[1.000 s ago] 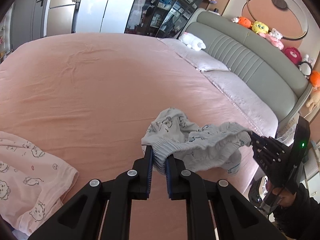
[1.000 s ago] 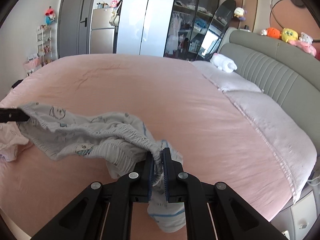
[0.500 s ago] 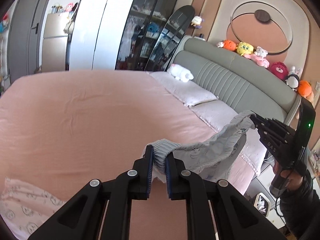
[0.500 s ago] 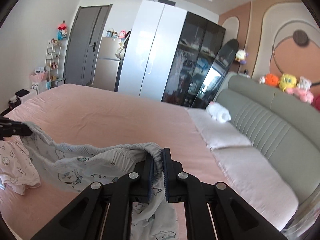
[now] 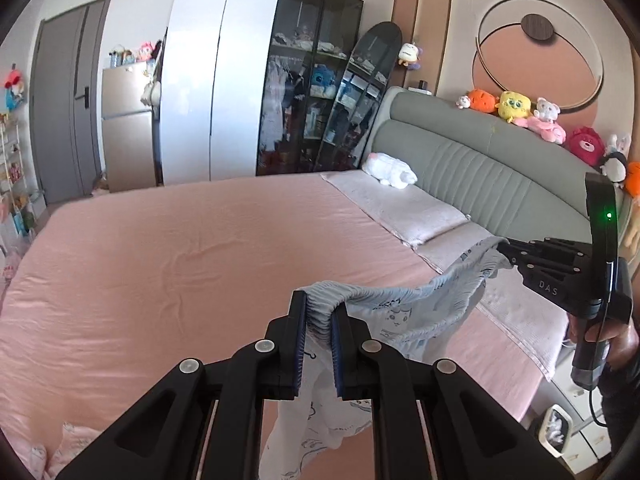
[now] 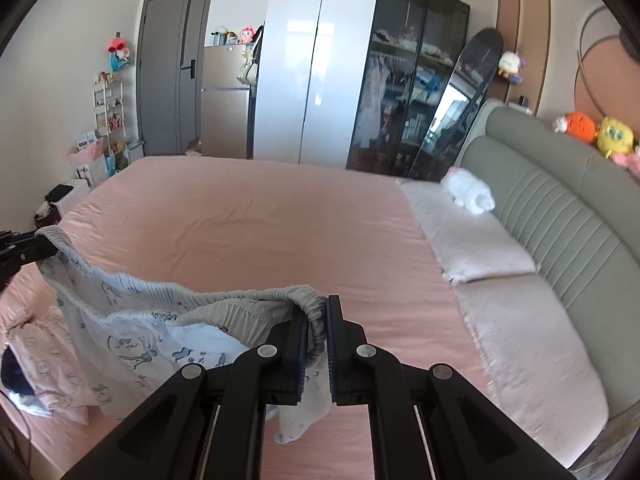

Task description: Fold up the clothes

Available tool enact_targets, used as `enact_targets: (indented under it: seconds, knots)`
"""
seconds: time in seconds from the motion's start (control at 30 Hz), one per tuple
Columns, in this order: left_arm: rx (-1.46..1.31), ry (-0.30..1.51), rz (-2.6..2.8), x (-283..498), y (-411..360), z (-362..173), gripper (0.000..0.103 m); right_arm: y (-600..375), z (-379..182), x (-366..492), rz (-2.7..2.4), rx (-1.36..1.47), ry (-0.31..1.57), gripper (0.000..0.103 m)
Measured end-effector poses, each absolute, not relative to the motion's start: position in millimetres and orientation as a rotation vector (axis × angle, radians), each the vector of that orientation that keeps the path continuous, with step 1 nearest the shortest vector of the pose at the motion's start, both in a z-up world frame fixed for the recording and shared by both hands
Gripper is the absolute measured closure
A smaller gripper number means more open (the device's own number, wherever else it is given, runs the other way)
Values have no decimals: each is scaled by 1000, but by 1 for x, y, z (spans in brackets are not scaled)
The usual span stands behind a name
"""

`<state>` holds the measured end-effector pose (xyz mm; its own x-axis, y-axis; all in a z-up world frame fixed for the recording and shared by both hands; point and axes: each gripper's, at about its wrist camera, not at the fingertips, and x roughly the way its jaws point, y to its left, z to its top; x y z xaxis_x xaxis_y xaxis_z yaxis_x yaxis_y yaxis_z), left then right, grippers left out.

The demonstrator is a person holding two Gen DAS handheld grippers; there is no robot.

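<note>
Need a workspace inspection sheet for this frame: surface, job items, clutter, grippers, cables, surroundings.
Surface: pink bed sheet, lightly wrinkled.
Job's things: light blue printed pants held above the bed by the waistband, stretched between both grippers; pink printed garment lying at the bed edge.
Clutter: white plush toy on a pillow.
Grippers: left gripper and right gripper both clamp the waistband.
Cables: black cable below the right handle.
Surroundings: grey headboard, wardrobe, plush row.

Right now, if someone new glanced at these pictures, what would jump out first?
The pale blue printed garment hangs stretched in the air over the pink bed, its elastic waistband pinched by the left tongs and the right tongs. Behind, bright plush toys line the grey headboard.
</note>
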<state>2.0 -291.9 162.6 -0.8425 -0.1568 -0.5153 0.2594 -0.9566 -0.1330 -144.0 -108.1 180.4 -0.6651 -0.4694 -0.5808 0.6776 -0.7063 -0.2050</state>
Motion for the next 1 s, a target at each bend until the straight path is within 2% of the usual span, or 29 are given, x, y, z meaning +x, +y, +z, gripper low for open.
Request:
enact_targets:
  seconds: [0.2,0.3,0.53,0.73,1.0]
  knots:
    - [680,193,-2811,2,-298,171,93,-125,202,-160,-2373,586,590,98]
    - [697,193,-2815,8,-298,158,93,-125,191,-157,-2320,549,661,98]
    - [901,107,-2833,39,-260,80,93,-110,100,-121,-2090,685,875,97]
    - [1139,58,-2859,79,-214,10,93,-71,14,-87,-1931,879,826,97]
    - [1254,246,-2788,120,-216,-41,93,-34,-52,-49,-1824,1024,718,97]
